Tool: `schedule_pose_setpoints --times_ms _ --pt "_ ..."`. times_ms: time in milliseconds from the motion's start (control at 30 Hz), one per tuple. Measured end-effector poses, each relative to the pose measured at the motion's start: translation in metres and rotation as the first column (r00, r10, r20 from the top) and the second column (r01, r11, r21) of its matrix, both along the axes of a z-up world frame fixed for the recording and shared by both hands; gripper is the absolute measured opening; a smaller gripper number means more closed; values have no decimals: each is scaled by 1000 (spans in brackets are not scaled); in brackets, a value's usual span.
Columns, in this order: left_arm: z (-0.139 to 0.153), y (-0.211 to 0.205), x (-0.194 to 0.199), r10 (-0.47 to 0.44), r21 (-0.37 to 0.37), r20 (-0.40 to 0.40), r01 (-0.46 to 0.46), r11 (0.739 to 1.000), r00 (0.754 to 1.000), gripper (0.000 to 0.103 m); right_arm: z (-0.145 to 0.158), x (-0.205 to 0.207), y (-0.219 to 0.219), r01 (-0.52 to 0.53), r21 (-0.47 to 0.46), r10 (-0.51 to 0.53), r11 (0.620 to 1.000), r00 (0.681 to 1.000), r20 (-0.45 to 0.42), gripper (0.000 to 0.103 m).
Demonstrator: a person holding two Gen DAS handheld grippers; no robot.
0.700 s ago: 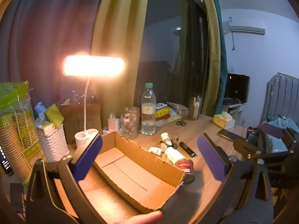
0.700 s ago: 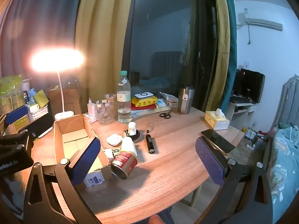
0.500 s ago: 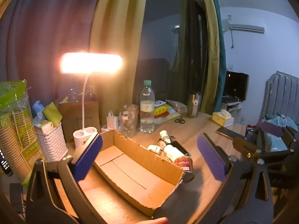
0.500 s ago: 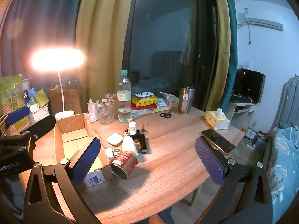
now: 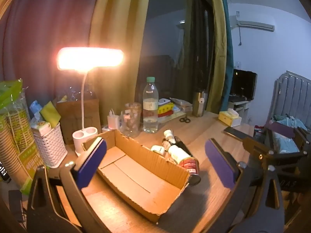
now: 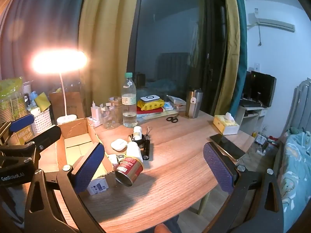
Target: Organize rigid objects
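An open cardboard box (image 5: 136, 170) lies on the wooden desk, and nothing shows inside it. Just right of it sits a cluster: a red can (image 5: 189, 165) on its side, a white bottle (image 5: 177, 153), a small white bottle (image 5: 169, 135), a white earbud case (image 5: 158, 149) and a black flashlight (image 5: 182, 146). My left gripper (image 5: 155, 163) hangs open above the box. My right gripper (image 6: 153, 168) is open over the desk, with the red can (image 6: 129, 169) near its left finger. A small white carton (image 6: 97, 187) lies by the box's near corner.
A lit desk lamp (image 5: 85, 136), a white basket (image 5: 49, 145), a jar and a water bottle (image 6: 128, 104) stand behind the box. Scissors (image 6: 172, 118), a steel tumbler (image 6: 193, 103), a tissue box (image 6: 226, 126) and a phone (image 6: 226, 145) lie to the right, near the desk's edge.
The black flashlight has shifted left and now lies against the white bottle. Both grippers stay open and have barely moved.
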State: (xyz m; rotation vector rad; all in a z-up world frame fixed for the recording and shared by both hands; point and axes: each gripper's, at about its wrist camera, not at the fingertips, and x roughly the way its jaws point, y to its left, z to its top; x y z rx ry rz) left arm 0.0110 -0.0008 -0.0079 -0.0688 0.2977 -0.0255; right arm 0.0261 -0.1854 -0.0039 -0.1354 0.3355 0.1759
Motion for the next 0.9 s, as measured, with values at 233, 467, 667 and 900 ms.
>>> schedule_pose_setpoints --times_ms 233,467,667,900 --pt "2 3 1 -2 -1 -1 2 1000 1000 102 1 -1 0 -1 0 1 1000 1000 -1 103" --pt "2 4 2 7 -1 -3 -7 1000 1000 102 0 0 -3 -2 2 2 1000 1000 -5 103" --pt "2 3 2 9 1 -3 -9 1000 1000 102 1 0 -3 -2 2 2 1000 1000 -7 103" --pt "0 4 2 11 0 -8 -11 1000 1000 102 1 -1 -2 -2 2 2 1000 1000 -11 103"
